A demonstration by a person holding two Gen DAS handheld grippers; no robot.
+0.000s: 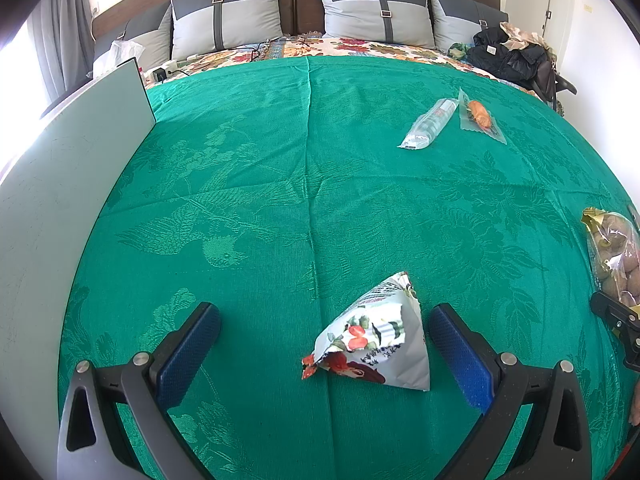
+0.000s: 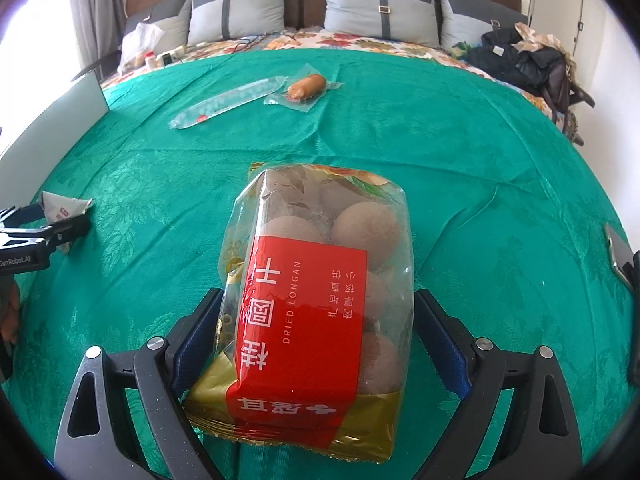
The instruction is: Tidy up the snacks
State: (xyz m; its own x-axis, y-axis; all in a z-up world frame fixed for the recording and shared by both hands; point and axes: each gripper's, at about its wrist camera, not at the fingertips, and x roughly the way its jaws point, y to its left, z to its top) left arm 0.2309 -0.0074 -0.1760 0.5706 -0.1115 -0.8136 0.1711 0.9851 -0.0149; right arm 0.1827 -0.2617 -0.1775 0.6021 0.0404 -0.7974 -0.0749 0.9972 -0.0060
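A white triangular snack packet (image 1: 376,344) with red print lies on the green bedspread (image 1: 280,160) between the fingers of my left gripper (image 1: 324,314), which is open and closer to it on the right side. A clear bag of dried longan (image 2: 320,300) with a red label lies between the fingers of my right gripper (image 2: 316,312), also open; its pads sit close to the bag's sides. The bag (image 1: 614,252) shows at the right edge of the left wrist view. Farther off lie a clear tube packet (image 2: 228,102) and a wrapped sausage (image 2: 306,86).
A white board (image 1: 60,184) stands along the left edge of the bed. Pillows (image 1: 228,16) line the headboard. Dark clothes (image 2: 528,60) are piled at the far right. A plastic bag and cables (image 2: 144,46) lie at the far left. A flat dark object (image 2: 620,256) lies at the right edge.
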